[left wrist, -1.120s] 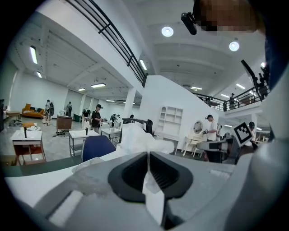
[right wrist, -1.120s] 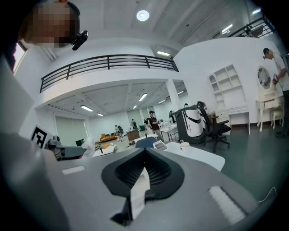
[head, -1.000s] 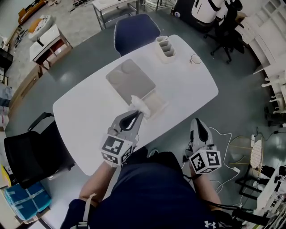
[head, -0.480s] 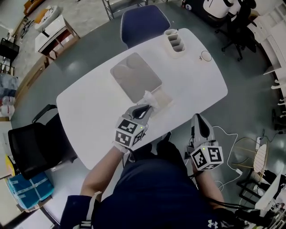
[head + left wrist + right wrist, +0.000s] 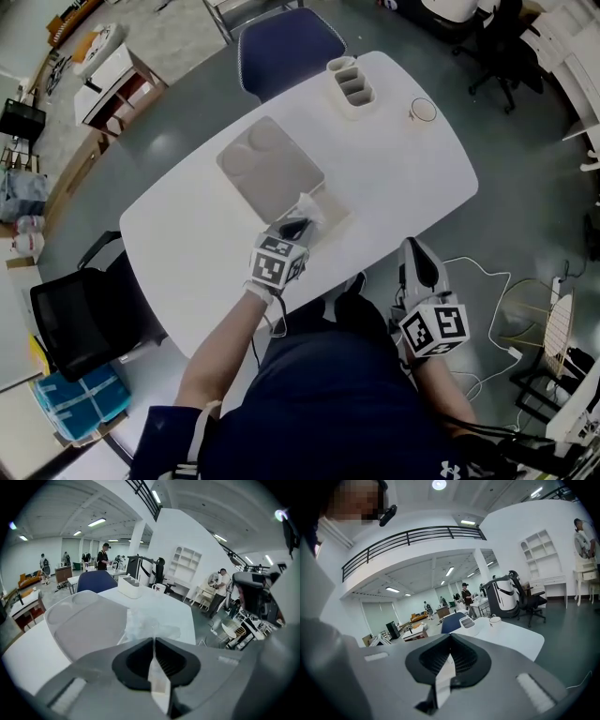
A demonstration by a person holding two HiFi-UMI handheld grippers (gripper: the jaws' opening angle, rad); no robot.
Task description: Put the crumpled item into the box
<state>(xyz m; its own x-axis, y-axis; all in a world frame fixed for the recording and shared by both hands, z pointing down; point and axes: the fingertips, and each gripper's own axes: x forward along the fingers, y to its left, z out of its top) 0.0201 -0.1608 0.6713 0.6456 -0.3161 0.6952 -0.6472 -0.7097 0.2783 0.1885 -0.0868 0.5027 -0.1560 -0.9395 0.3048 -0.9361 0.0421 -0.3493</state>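
Note:
My left gripper (image 5: 294,227) is shut on the crumpled item (image 5: 306,206), a white, thin wad that sticks out past its tips. In the left gripper view the crumpled item (image 5: 146,624) rises just beyond the closed left gripper (image 5: 153,641). It hangs at the near edge of the shallow clear box (image 5: 333,212), whose grey lid (image 5: 270,167) lies open beside it on the white table (image 5: 187,253). My right gripper (image 5: 419,265) is off the table's near right edge, shut and holding nothing, as the right gripper (image 5: 450,638) view confirms.
A white divided holder (image 5: 351,86) and a small round cup (image 5: 423,111) stand at the table's far end. A blue chair (image 5: 286,45) is behind the table, a black chair (image 5: 80,319) at its left. Cables (image 5: 487,281) lie on the floor to the right.
My left gripper has moved forward over the table, carrying the crumpled item closer to the box. The right gripper has stayed beside the table edge.

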